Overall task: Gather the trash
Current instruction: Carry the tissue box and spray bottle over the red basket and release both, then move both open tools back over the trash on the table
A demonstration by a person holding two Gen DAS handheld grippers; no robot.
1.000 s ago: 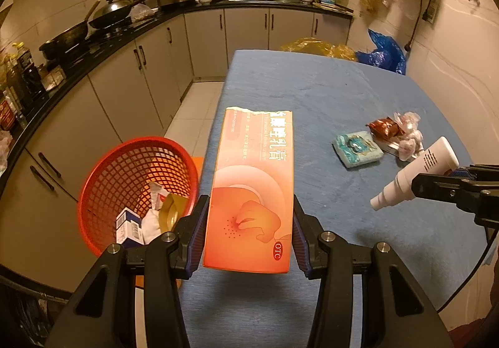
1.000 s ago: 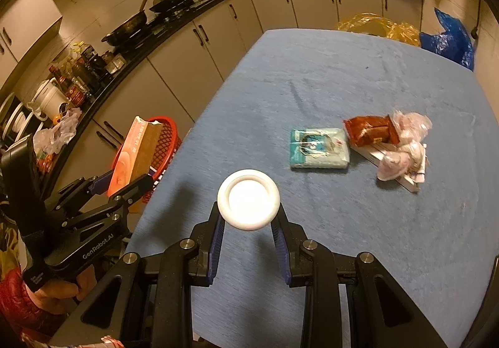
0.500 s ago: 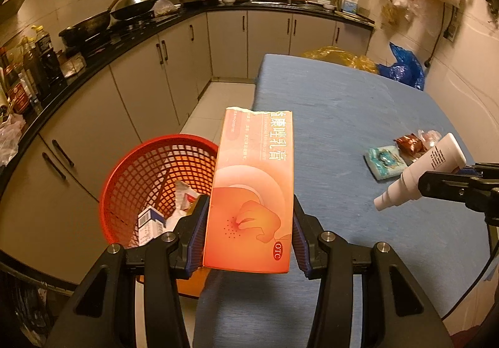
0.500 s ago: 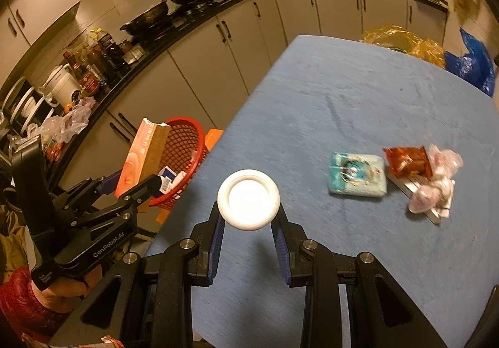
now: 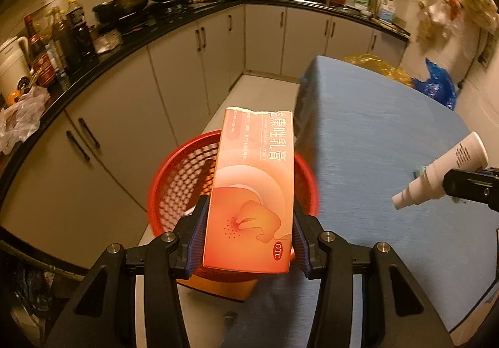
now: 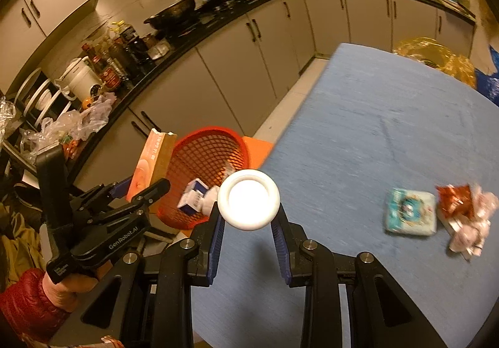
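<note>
My left gripper clamps the orange carton above the red basket beside the table's left edge, ready to drop; my right gripper pinches the white tube, waiting over that edge.

basket left of table | packets on table (right side) | box in basket
</note>
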